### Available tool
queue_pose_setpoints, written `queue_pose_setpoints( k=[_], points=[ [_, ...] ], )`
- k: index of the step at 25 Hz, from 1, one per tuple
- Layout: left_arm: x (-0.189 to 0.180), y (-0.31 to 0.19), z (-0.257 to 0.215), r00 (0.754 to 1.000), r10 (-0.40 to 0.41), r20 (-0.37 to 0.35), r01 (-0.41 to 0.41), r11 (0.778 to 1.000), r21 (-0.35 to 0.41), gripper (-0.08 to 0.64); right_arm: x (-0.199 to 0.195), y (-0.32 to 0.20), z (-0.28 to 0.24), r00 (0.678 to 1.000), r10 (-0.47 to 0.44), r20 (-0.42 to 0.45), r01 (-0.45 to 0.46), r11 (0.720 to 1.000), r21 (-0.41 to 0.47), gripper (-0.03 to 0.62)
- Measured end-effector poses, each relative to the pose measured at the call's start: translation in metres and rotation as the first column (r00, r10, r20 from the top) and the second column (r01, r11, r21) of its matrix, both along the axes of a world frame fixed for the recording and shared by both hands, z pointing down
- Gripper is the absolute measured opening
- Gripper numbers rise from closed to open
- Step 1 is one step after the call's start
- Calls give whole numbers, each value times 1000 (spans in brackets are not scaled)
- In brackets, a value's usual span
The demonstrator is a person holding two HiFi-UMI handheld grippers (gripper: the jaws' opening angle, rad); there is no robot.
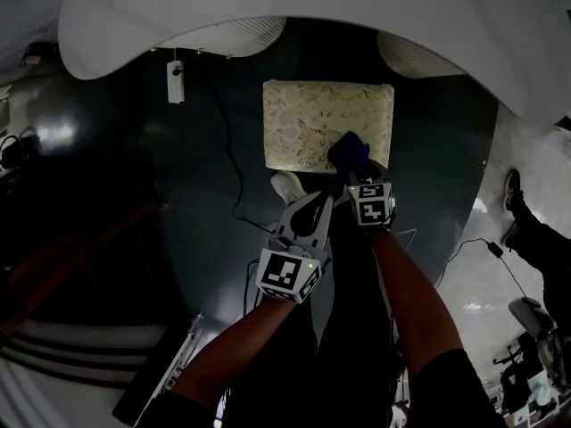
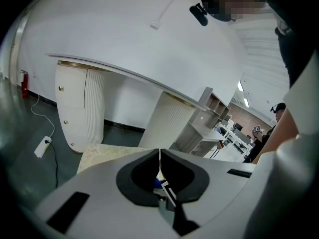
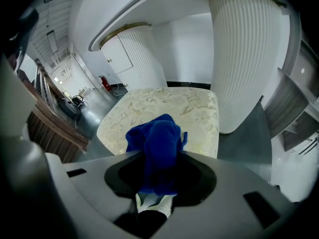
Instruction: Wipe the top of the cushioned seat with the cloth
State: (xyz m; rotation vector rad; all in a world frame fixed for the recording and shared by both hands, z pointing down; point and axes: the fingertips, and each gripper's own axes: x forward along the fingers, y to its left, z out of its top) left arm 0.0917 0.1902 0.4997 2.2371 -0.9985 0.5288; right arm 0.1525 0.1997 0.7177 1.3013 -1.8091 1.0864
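The cushioned seat (image 1: 312, 119) is a cream square with a leaf pattern, standing on the dark floor ahead of me. My right gripper (image 1: 357, 163) is shut on a bunched blue cloth (image 1: 348, 152), held over the seat's near right edge. In the right gripper view the cloth (image 3: 157, 151) fills the jaws above the seat (image 3: 197, 111). My left gripper (image 1: 317, 205) hangs nearer to me, off the seat's near edge, jaws shut with nothing between them; in its own view the seat (image 2: 107, 155) shows just past the jaws.
A curved white counter (image 1: 268, 7) overhangs the seat at the back, on ribbed white columns (image 3: 246, 59). A black cable (image 1: 234, 163) runs over the floor left of the seat, beside a white power strip (image 1: 176, 82). My white shoe (image 1: 287, 186) stands by the seat.
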Motion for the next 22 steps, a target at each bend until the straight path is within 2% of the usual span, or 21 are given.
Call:
queue_pose_setpoints(
  k=[13, 16, 19, 22],
  points=[
    [32, 15, -2, 997, 76, 3, -76, 997, -17, 21, 66, 24, 3, 993, 105, -46, -107, 993, -42, 161],
    [36, 14, -1, 997, 80, -6, -80, 997, -15, 21, 82, 23, 2, 989, 124, -79, -126, 992, -19, 153],
    [38, 14, -6, 996, 89, -5, -89, 996, -11, 21, 98, 24, -7, 978, 200, -61, -200, 980, -1, 152],
    [38, 12, -13, 995, 99, -21, -99, 995, -2, 21, 111, 23, -26, 971, 235, -52, -233, 972, 36, 150]
  ],
)
